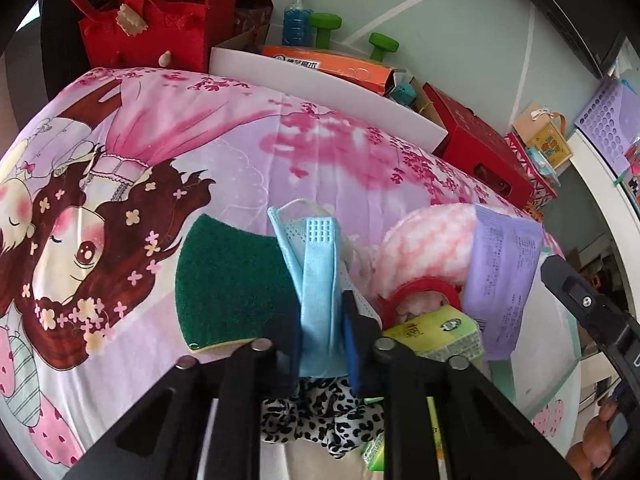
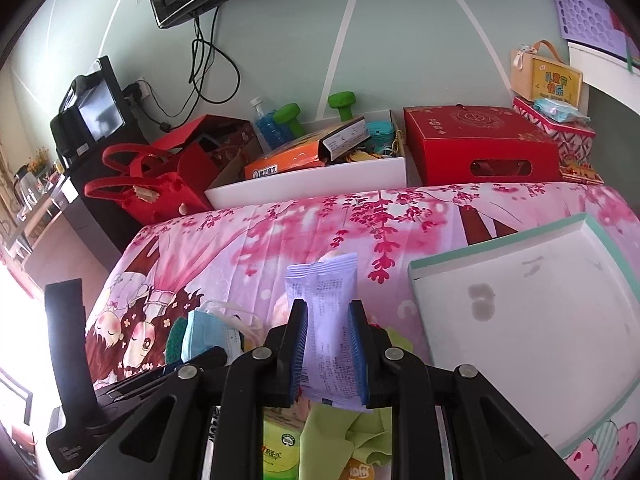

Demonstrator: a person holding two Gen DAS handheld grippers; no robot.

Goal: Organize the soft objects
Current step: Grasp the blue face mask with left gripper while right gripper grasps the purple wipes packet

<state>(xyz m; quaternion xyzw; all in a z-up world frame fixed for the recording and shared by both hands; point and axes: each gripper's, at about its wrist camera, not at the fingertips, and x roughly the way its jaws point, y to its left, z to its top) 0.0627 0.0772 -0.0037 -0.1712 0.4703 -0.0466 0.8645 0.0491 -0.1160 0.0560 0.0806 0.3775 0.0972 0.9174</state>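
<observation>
My left gripper [image 1: 322,308] is shut on a folded light-blue face mask [image 1: 316,264], held up above the pink cartoon bedsheet [image 1: 200,152]. A dark green scouring sponge [image 1: 232,284] lies just left of the mask, and a pink fluffy item [image 1: 424,248] lies to its right. My right gripper [image 2: 328,308] is shut on a pale purple packet [image 2: 324,284], which stands upright between the blue pads. Below the grippers lie a leopard-print cloth [image 1: 320,412], a green drink carton [image 1: 440,332], a red ring [image 1: 420,286] and a lime-green cloth [image 2: 352,428].
A white tray with a teal rim [image 2: 496,248] lies on the bed to the right. Behind the bed stand a white bin [image 2: 312,188] of clutter, a red box [image 2: 480,148], a red felt bag [image 2: 160,188] and green dumbbells [image 2: 340,104].
</observation>
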